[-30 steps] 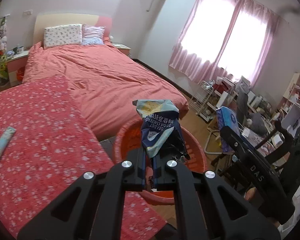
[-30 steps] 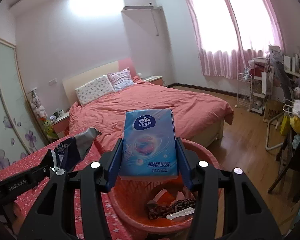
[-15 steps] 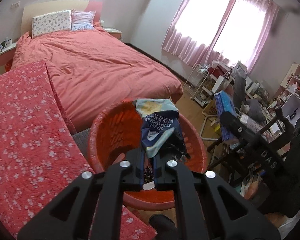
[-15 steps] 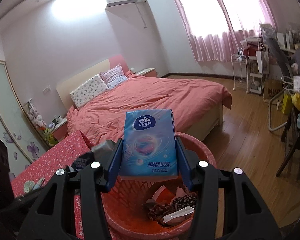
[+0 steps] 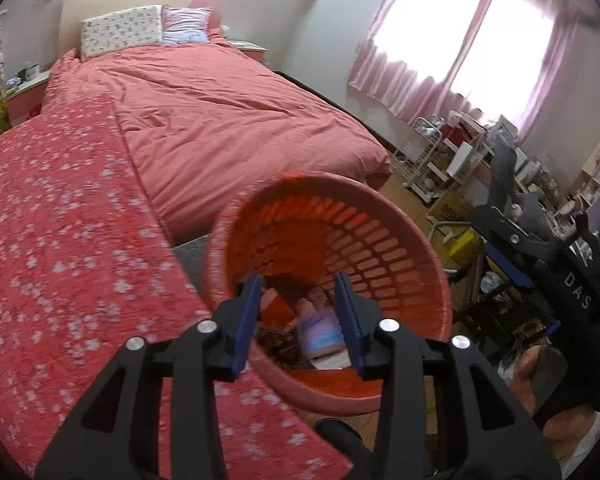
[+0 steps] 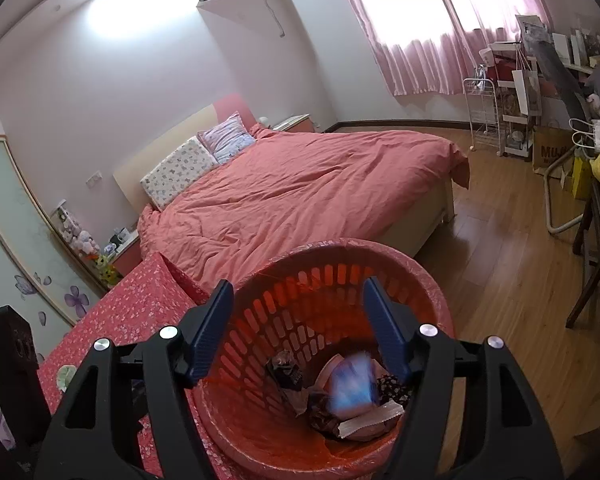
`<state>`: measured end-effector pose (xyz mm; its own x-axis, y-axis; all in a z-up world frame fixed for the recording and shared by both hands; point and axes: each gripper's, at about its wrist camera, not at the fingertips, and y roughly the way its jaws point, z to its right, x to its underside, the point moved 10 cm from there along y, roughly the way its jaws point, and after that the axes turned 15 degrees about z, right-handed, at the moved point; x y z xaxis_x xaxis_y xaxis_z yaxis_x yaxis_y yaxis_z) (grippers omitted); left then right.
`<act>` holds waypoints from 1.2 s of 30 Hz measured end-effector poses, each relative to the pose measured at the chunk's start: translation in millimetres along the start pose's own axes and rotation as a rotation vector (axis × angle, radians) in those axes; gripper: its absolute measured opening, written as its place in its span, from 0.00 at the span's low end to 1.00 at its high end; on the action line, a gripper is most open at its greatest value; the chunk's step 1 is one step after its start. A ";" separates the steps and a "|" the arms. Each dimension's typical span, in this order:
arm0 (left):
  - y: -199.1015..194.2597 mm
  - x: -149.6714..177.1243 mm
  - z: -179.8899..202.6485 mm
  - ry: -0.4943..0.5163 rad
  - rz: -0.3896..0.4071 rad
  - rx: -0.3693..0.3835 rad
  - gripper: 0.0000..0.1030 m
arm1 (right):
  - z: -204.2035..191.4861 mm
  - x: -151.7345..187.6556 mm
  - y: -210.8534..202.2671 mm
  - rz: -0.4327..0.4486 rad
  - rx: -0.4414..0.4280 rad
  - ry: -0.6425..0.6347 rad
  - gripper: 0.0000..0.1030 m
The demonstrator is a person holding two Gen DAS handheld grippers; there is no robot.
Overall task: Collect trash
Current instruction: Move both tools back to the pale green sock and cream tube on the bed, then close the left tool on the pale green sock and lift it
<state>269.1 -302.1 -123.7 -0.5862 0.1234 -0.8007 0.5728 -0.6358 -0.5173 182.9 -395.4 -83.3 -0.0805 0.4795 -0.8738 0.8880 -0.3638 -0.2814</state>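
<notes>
bedroom | red floral table (image 5: 60,240) | orange basket (image 6: 428,280) on wood floor (image 6: 500,280) | both jaws just opened, empty

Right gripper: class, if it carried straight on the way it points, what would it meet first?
Probably the trash heap in the round red plastic basket: the open right gripper, jaws just opened and empty, aims at the blurred blue tissue pack there. Depth is uncertain.

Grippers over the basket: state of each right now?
Left gripper: open, holding nothing; jaws have just been opening over the red basket.
Right gripper: open, holding nothing; jaws just opened, blue tissue pack dropping into the basket.
</notes>
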 end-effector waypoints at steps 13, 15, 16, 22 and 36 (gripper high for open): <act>-75.5 -16.7 -135.3 -0.021 0.088 -0.280 0.54 | -41.7 17.9 -6.0 -0.026 -0.038 -0.137 0.65; -89.6 -21.0 -168.6 -0.041 0.102 -0.348 0.54 | -53.6 24.7 -5.9 -0.042 -0.060 -0.156 0.65; -97.1 -22.0 -186.5 -0.054 0.109 -0.385 0.54 | -59.9 28.9 -5.3 -0.052 -0.072 -0.167 0.65; -131.8 -28.1 -279.7 -0.150 0.138 -0.572 0.53 | -94.6 56.3 -4.8 -0.110 -0.127 -0.222 0.65; -119.0 -26.1 -333.3 -0.183 0.081 -0.641 0.14 | -155.2 91.4 -9.3 -0.189 -0.217 -0.306 0.65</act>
<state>407.2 24.3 -141.8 -0.5826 -0.0726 -0.8095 0.8128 -0.0522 -0.5803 237.6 -224.3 -99.1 -0.3530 0.2509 -0.9013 0.9167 -0.1001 -0.3869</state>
